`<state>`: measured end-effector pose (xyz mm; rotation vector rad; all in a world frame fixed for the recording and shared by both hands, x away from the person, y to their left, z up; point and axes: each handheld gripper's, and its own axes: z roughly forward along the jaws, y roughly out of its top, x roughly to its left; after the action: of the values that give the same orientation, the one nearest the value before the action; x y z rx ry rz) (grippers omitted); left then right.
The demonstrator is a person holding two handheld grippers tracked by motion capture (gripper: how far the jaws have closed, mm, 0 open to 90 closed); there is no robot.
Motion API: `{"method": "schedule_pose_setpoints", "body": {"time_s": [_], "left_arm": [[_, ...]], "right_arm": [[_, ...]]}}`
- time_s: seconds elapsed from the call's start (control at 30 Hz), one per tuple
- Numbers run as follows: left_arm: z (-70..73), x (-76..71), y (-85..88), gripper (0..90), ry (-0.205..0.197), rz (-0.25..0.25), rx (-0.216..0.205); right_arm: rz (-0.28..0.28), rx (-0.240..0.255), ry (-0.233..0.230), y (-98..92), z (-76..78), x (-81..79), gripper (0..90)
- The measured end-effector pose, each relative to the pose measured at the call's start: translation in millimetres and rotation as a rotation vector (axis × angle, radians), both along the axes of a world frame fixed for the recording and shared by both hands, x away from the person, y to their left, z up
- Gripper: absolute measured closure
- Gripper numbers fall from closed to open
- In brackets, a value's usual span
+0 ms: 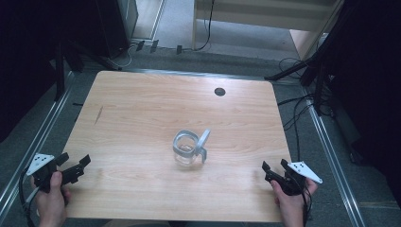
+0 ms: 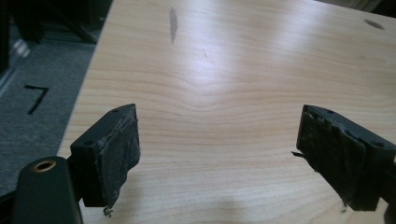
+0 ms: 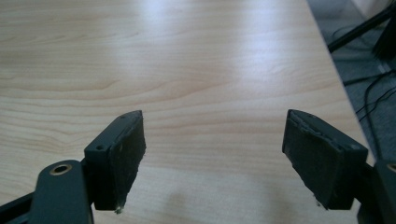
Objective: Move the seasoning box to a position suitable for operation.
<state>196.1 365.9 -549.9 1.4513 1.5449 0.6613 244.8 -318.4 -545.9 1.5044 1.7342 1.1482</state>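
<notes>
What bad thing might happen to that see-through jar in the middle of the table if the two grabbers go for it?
1. The glass jar looks clear and smooth, so it might slip or tip when pinched.
2. Its lid stands open on the hinge, so a jaw could knock it and drag the jar.
3. The left gripper and right gripper sit open at opposite table corners; reaching in together, they might bump.

A black mark like the numeral 7 [image 2: 36,98] on the grey floor beside the table [image 2: 224,84].
</notes>
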Motion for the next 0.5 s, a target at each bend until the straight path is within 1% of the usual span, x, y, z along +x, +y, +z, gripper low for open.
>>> {"method": "schedule_pose_setpoints", "body": {"time_s": [0.03,0.07,0.1,0.13,0.17,0.2,0.23,0.27,0.3,0.33,0.37,0.4,0.43,0.47,0.5], "left_arm": [[0.8,-1.0,0.9,13.5,-0.006,-0.002,-0.004],[1.3,-1.9,1.3,13.4,-0.016,-0.006,-0.008],[2.3,-2.8,0.2,13.4,-0.02,-0.01,0.007],[3.1,-2.5,-3.0,13.3,-0.019,-0.01,0.049],[3.6,-1.4,-6.8,13.6,-0.014,-0.016,0.086],[3.6,-1.4,-6.8,14.0,-0.014,-0.016,0.086],[4.4,0.3,-14.4,15.4,-0.009,-0.032,0.121],[5.7,0.6,-18.0,19.3,-0.014,-0.027,0.124],[7.3,0.5,-20.9,25.2,-0.022,-0.032,0.125],[9.3,0.7,-24.0,29.5,-0.028,-0.039,0.113],[11.6,1.4,-27.4,35.6,-0.035,-0.047,0.093],[13.8,2.0,-30.7,39.1,-0.042,-0.063,0.076],[15.8,2.6,-34.7,41.4,-0.052,-0.072,0.063],[17.8,3.5,-38.7,45.0,-0.059,-0.082,0.054],[19.6,5.1,-42.8,47.9,-0.061,-0.094,0.05]], "right_arm": [[-0.012,-0.002,0.006,0.5,0.0,-0.1,24.3],[-0.014,-0.007,0.003,0.7,0.2,-0.7,24.6],[-0.02,-0.015,-0.005,0.9,0.6,-1.5,26.5],[-0.03,-0.015,-0.01,1.4,1.1,-2.5,32.0],[-0.04,-0.021,-0.021,1.5,1.2,-2.9,39.4],[-0.04,-0.021,-0.021,1.5,1.2,-2.9,39.4],[-0.044,-0.009,-0.042,3.0,3.1,-5.2,51.1],[-0.033,0.01,-0.049,4.0,5.0,-6.0,54.6],[-0.018,0.038,-0.06,5.0,7.6,-6.7,60.0],[0.008,0.081,-0.072,6.5,10.4,-7.8,61.9],[0.035,0.112,-0.074,9.1,13.5,-8.3,63.1],[0.055,0.119,-0.072,13.5,16.5,-8.5,63.2],[0.066,0.101,-0.076,19.3,19.3,-9.0,61.4],[0.056,0.07,-0.08,26.4,21.8,-9.7,59.4],[0.04,0.04,-0.08,33.2,24.0,-10.5,59.5]]}}
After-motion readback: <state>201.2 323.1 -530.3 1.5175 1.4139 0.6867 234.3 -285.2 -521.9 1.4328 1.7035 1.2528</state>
